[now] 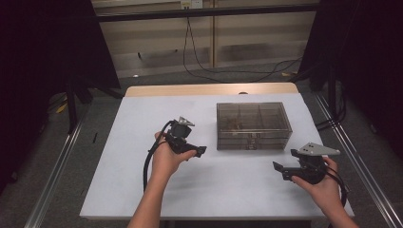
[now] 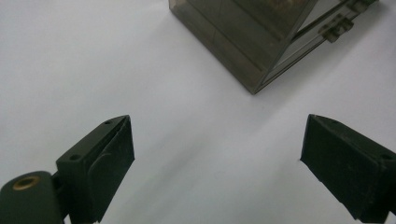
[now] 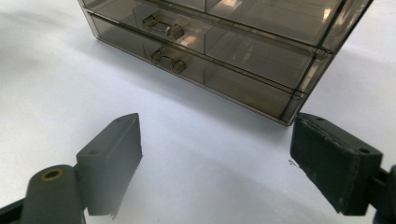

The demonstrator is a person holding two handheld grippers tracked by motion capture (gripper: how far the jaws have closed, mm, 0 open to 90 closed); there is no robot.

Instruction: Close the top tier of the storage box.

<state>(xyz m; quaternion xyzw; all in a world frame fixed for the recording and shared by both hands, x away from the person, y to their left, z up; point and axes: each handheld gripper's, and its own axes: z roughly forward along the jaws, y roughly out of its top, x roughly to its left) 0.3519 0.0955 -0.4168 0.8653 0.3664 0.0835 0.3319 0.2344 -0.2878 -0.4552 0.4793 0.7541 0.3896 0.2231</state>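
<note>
A smoky clear drawer box (image 1: 253, 124) stands on the white table (image 1: 142, 190), right of centre, its two drawer fronts facing me. Something brownish lies in its top left compartment. My left gripper (image 1: 199, 151) hovers just left of the box's front corner, jaws wide apart and empty. In the left gripper view the left gripper (image 2: 217, 163) points at bare tabletop with the box corner (image 2: 252, 37) ahead. My right gripper (image 1: 278, 168) sits low at the front right, aimed left. Seen in the right gripper view, the right gripper (image 3: 215, 163) is open and empty, facing both drawer handles (image 3: 163, 25).
A wooden strip (image 1: 209, 89) runs along the table's far edge. Black cables (image 1: 199, 66) trail over the floor behind. Metal rails (image 1: 57, 166) flank the table on both sides, with dark curtains beyond them.
</note>
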